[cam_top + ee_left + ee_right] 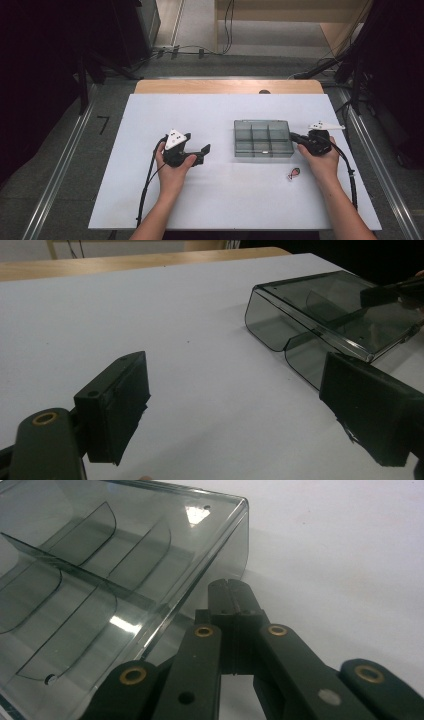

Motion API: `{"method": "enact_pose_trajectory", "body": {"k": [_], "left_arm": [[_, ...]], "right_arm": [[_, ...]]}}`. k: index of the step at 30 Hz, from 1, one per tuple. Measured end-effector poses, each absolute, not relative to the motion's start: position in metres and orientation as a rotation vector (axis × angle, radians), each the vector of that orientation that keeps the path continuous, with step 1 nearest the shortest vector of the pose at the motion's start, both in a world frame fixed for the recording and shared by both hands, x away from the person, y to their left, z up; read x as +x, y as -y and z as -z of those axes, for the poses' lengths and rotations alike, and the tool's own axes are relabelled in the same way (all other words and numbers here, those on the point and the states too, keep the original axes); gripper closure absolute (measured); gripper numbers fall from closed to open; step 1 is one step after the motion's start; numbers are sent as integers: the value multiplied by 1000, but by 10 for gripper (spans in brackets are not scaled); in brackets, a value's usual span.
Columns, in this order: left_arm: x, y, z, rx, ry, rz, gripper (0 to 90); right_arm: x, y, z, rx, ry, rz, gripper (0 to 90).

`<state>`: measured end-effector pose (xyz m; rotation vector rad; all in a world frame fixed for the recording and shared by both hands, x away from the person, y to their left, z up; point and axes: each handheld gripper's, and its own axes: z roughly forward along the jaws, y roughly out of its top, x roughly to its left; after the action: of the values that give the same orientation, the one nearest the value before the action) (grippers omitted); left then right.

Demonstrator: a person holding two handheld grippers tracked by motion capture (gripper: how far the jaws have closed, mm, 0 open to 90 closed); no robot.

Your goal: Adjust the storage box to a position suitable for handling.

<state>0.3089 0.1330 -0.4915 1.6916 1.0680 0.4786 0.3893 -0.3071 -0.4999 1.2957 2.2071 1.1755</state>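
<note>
One box (263, 138) (six compartments) — two grippers — one small red thing (294, 173).

Lighting was pretty even from overhead, so the white table (220, 200) came out bright while the floor and corners around it sank into near black. Shadows under the hands were soft and faint. The clear box (100, 580) caught a couple of small white glare spots on its lid in the right gripper view. All three pictures looked soft and a bit grainy, and the nearest black jaws were slightly out of focus.
</note>
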Motion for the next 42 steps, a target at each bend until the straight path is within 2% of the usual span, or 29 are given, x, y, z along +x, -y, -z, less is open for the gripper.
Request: {"method": "enact_pose_trajectory", "body": {"k": [12,13,15,29,34,35,42], "left_arm": [[321,-117,500,1720,-1128,-429,243],[322,-116,502,1716,-1141,-415,305],[323,-115,503,1725,-1142,-410,368],[334,-102,503,1739,-1196,-392,534],[337,-98,504,1735,-1215,-381,619],[339,-97,504,1738,-1224,-380,661],[343,-92,504,1767,-1237,-379,700]], "right_arm": [[389,303,499,1290,-2199,-1163,886],[389,303,499,1285,-2201,-1172,887],[389,302,499,1275,-2203,-1192,887],[393,285,498,1238,-2233,-1193,887],[395,284,500,1257,-2236,-1207,887],[395,284,500,1259,-2238,-1205,887],[395,278,500,1244,-2260,-1219,887]]}}
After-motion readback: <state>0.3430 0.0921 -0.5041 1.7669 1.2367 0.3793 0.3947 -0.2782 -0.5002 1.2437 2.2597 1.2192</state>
